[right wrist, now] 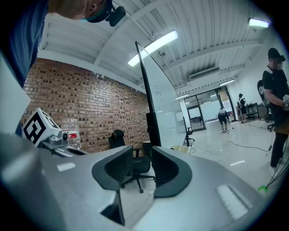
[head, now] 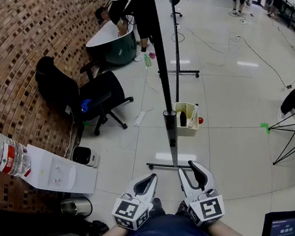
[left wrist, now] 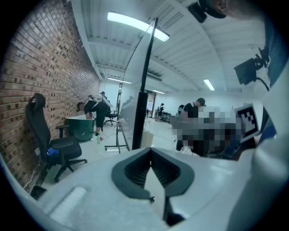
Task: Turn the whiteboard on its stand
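The whiteboard (head: 157,40) stands edge-on on its stand (head: 171,137), on the floor directly ahead of both grippers and apart from them. The left gripper (head: 151,178) has its jaw tips together with nothing between them. The right gripper (head: 190,172) has its jaws apart and empty, aimed level at the whiteboard's edge.
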Tool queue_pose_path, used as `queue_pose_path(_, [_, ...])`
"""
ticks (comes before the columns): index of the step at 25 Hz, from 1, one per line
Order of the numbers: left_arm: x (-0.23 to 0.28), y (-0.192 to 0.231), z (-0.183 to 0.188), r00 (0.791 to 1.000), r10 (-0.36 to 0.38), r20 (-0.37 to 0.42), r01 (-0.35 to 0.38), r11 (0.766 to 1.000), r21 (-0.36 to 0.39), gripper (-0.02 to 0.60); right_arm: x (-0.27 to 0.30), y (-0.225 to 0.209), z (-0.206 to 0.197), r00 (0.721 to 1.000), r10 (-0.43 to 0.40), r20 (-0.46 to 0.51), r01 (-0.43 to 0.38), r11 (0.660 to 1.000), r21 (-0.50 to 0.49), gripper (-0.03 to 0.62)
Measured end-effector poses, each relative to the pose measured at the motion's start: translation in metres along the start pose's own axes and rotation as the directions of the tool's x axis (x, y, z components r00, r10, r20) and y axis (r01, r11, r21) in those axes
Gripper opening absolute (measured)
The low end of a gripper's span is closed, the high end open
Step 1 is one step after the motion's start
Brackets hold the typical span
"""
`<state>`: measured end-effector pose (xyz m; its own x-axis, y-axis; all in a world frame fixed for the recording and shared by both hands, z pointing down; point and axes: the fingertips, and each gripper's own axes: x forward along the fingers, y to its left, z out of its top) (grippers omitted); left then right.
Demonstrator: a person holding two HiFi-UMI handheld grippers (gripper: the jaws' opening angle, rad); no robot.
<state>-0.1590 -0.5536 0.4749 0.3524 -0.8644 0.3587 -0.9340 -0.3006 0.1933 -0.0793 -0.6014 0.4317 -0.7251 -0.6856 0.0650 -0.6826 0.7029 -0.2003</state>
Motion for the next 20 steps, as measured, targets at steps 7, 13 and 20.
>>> queue_pose_path(7, [0.002,0.042,-0.012,0.998,0.064,-0.004,-0.064,0.992,-0.107,0.006,0.042,-0.032,0.005,0.995,-0.088,-0.036,0.086,0.995,-0.046,0.201])
queue_pose_path(13, [0.022,0.097,0.014,0.997,0.038,0.06,-0.031,0.994,-0.109,0.006,0.102,-0.041,0.009,0.987,-0.155,-0.052,0.146,0.979,-0.145,0.311])
queue_pose_path(20, [0.036,0.145,0.036,0.996,-0.016,0.093,0.029,0.99,-0.14,0.006,0.159,-0.069,0.006,0.948,-0.3,-0.104,0.275,0.94,-0.203,0.33])
